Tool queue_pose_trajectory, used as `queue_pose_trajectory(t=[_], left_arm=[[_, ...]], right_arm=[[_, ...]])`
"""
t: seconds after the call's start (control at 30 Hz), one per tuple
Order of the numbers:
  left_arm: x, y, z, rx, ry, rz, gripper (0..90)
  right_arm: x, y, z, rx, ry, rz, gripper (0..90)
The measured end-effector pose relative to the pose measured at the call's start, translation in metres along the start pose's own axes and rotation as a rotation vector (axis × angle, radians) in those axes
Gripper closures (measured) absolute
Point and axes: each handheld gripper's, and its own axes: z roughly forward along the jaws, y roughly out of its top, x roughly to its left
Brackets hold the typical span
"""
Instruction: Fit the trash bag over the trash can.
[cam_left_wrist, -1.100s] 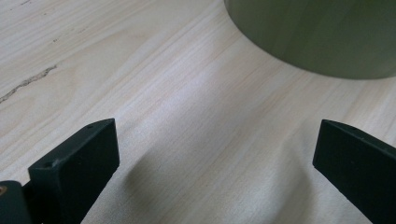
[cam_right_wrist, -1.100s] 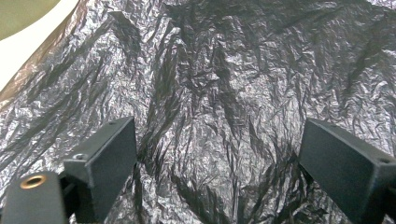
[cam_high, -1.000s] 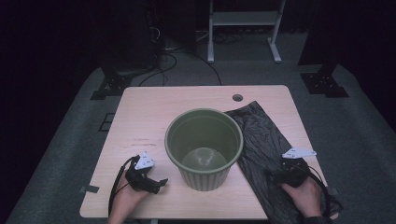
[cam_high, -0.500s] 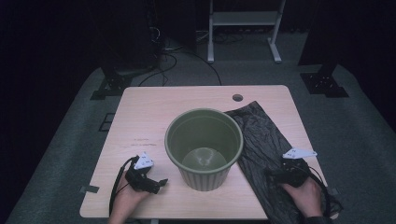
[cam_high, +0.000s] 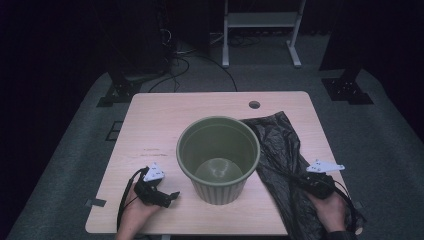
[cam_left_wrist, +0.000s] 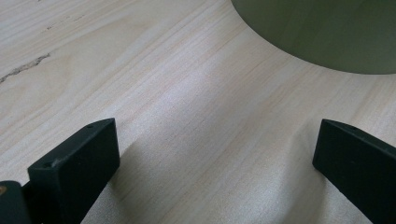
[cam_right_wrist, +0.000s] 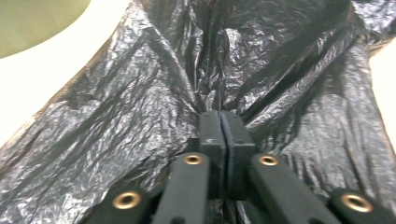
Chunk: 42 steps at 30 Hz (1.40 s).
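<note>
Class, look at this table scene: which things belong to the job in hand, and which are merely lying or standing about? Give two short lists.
Part of the job:
black plastic bag, pinched by the right gripper, whose jaws have just closed on it
green bin
left gripper, open over the table

Just about:
white frame
floor cables

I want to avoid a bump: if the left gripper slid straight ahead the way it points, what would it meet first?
Probably the green bucket. The left gripper has open jaws over bare table, and the bucket's wall stands ahead, slightly right of centre, so contact depends on the exact heading.
</note>
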Motion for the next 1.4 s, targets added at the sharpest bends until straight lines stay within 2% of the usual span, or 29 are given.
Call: queue_pose_trajectory(t=[0.13, 0.17, 0.23, 0.27, 0.33, 0.37, 0.4, 0.47, 0.57, 0.63, 0.7, 0.73, 0.77, 0.9, 0.93, 1.0, 1.03, 1.1, 1.13, 1.17, 1.2, 1.3, 1.33, 1.4], left_arm=[[0.000, 0.000, 0.000, 0.000, 0.000, 0.000, 0.0], [0.000, 0.000, 0.000, 0.000, 0.000, 0.000, 0.0], [0.000, 0.000, 0.000, 0.000, 0.000, 0.000, 0.0], [0.000, 0.000, 0.000, 0.000, 0.000, 0.000, 0.0], [0.000, 0.000, 0.000, 0.000, 0.000, 0.000, 0.0], [0.000, 0.000, 0.000, 0.000, 0.000, 0.001, 0.0], [0.000, 0.000, 0.000, 0.000, 0.000, 0.001, 0.0], [0.000, 0.000, 0.000, 0.000, 0.000, 0.001, 0.0], [0.000, 0.000, 0.000, 0.000, 0.000, 0.001, 0.0], [0.000, 0.000, 0.000, 0.000, 0.000, 0.001, 0.0], [0.000, 0.000, 0.000, 0.000, 0.000, 0.000, 0.0], [0.000, 0.000, 0.000, 0.000, 0.000, 0.001, 0.0], [0.000, 0.000, 0.000, 0.000, 0.000, 0.001, 0.0], [0.000, 0.000, 0.000, 0.001, 0.000, 0.001, 0.0], [0.000, 0.000, 0.000, 0.001, 0.000, 0.002, 0.0], [0.000, 0.000, 0.000, 0.001, 0.000, 0.002, 0.0], [0.000, 0.000, 0.000, 0.001, 0.000, 0.002, 0.0], [0.000, 0.000, 0.000, 0.001, -0.001, 0.001, 0.0], [0.000, 0.000, 0.000, 0.001, -0.001, 0.001, 0.0], [0.000, 0.000, 0.000, 0.001, 0.000, 0.002, 0.0], [0.000, 0.000, 0.000, 0.001, -0.001, 0.001, 0.0], [0.000, 0.000, 0.000, 0.001, 0.000, 0.001, 0.0], [0.000, 0.000, 0.000, 0.001, 0.000, 0.001, 0.0], [0.000, 0.000, 0.000, 0.001, 0.000, 0.001, 0.0]], right_arm=[[0.000, 0.001, 0.001, 0.003, 0.020, 0.002, 90.0], [0.001, 0.001, 0.001, 0.004, 0.044, -0.002, 90.0], [0.002, 0.002, 0.002, 0.006, 0.056, -0.007, 90.0], [0.006, 0.004, 0.004, 0.008, 0.084, -0.018, 90.0], [0.009, 0.005, 0.004, 0.012, 0.092, -0.026, 90.0], [0.013, 0.008, 0.006, 0.014, 0.117, -0.031, 90.0], [0.013, 0.008, 0.006, 0.014, 0.117, -0.031, 90.0], [0.017, 0.011, 0.008, 0.010, 0.146, -0.035, 90.0], [0.027, 0.016, 0.012, 0.016, 0.189, -0.061, 90.0], [0.029, 0.017, 0.013, 0.020, 0.191, -0.068, 90.0], [0.034, 0.020, 0.015, 0.043, 0.168, -0.095, 74.2], [0.034, 0.020, 0.015, 0.043, 0.168, -0.095, 74.2], [0.035, 0.021, 0.014, 0.049, 0.169, -0.102, 67.2], [0.032, 0.028, 0.005, 0.024, 0.161, -0.056, 44.5], [0.031, 0.030, 0.003, 0.013, 0.139, -0.047, 41.1], [0.025, 0.036, -0.002, 0.003, 0.084, -0.044, 28.9], [0.025, 0.036, -0.002, 0.003, 0.084, -0.044, 28.9], [0.015, 0.039, -0.003, -0.004, 0.027, -0.016, 18.6], [0.015, 0.039, -0.003, -0.004, 0.027, -0.016, 18.6], [0.011, 0.038, -0.003, -0.004, 0.002, -0.004, 17.9], [0.002, 0.038, -0.001, 0.018, -0.014, 0.020, 16.4], [-0.006, 0.038, 0.001, 0.031, -0.040, 0.036, 15.1], [-0.013, 0.037, 0.003, 0.038, -0.051, 0.052, 15.1], [-0.016, 0.036, 0.004, 0.042, -0.055, 0.059, 15.1]])
